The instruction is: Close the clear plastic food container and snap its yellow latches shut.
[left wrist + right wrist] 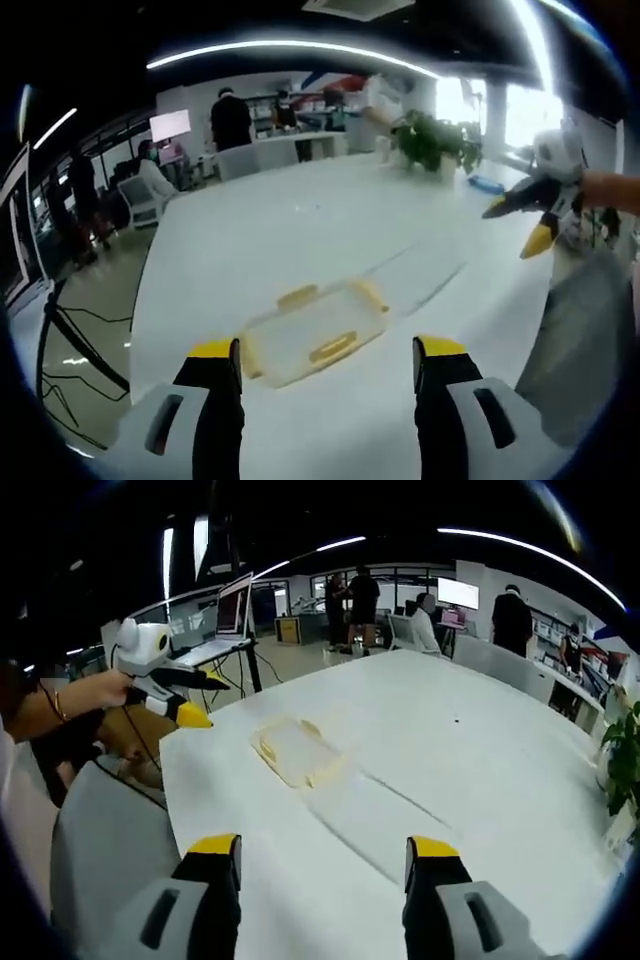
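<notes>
A clear plastic food container (312, 336) with yellow latches (333, 347) lies on the white table (300, 220), just beyond my left gripper (328, 350), which is open and holds nothing. A faint clear flat piece, probably the lid (425, 272), lies to the container's right. In the right gripper view the container (294, 750) sits further out, with the clear piece (375, 820) between it and my right gripper (322, 846), open above the table. Each gripper appears in the other's view, hand-held off the table edge: the right gripper (518, 225) and the left gripper (198, 698).
A potted plant (436, 141) stands at the table's far end. A grey chair (105, 850) is beside the near table edge. A laptop (232, 605) sits on a side desk. Several people (231, 118) stand or sit at desks in the background.
</notes>
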